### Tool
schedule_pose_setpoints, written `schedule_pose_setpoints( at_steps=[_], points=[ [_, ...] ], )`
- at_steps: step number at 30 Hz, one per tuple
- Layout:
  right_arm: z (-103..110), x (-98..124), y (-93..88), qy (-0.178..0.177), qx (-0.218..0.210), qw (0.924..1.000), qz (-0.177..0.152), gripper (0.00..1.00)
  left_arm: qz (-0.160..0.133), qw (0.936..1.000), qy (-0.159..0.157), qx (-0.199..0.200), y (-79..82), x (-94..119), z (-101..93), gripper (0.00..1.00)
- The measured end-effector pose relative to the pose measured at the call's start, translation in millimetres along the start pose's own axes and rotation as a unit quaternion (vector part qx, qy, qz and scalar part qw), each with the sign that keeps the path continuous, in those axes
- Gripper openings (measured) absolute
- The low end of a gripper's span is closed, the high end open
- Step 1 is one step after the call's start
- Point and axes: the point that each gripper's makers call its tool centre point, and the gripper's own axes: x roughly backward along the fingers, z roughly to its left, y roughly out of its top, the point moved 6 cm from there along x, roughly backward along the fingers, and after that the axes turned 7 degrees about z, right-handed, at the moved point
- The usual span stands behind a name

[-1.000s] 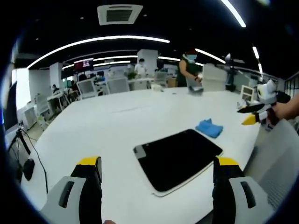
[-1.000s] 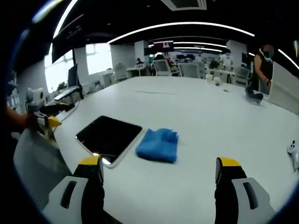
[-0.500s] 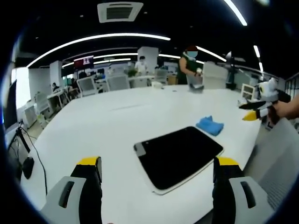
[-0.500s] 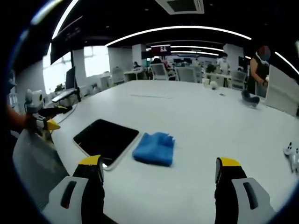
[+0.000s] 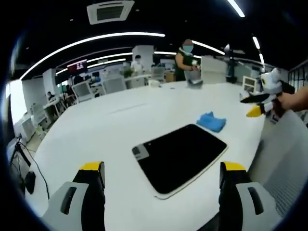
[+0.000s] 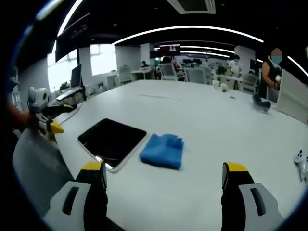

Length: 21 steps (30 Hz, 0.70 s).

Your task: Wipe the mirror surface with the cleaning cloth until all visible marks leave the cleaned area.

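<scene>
Glossy dark rounded-rectangle mirror (image 6: 111,141) flat on smooth white table (image 6: 211,125), crumpled blue cloth (image 6: 162,150) just beside it; left tongs (image 5: 161,180) and right tongs (image 6: 162,180) both released, empty.

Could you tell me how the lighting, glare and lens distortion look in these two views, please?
Left gripper view: fisheye bends the ceiling light strips into arcs, and the mirror reads near-black with no glare. Right gripper view: same curved strips, a small bright glint at the mirror's near corner, windows blown out at left, and the blue cloth is soft but evenly lit on the white table.
</scene>
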Motion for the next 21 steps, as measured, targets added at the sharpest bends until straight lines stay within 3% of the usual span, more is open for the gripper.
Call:
schedule_pose_setpoints(
  at_steps=[3, 9, 14, 19, 21],
  points=[
    [13, -2, -1.2, 0.018, 0.034, 0.9992, 0.012, 1.0, -0.006, 0.9998, 0.017, 0.006, -0.3, 4, 6.8, 1.0],
    [10, -1, -3.5, 0.013, 0.019, 0.9996, 0.016, 1.0, -0.005, 0.9998, 0.019, 0.009, -1.5, 4, 8.6, 1.0],
    [5, 1, -5.4, 0.008, 0.008, 0.9998, 0.018, 1.0, 0.019, 0.9996, 0.022, 0.006, -1.8, -1, 7.7, 1.0],
    [2, 3, -7.1, -0.001, -0.01, 0.9998, 0.016, 1.0, -0.011, 0.9996, 0.019, 0.018, 10.4, 1, 6.6, 1.0],
    [1, 3, -7.6, -0.003, -0.01, 0.9998, 0.017, 1.0, 0.003, 0.9995, 0.032, 0.004, 4.0, 0, 8.9, 1.0]
  ],
)
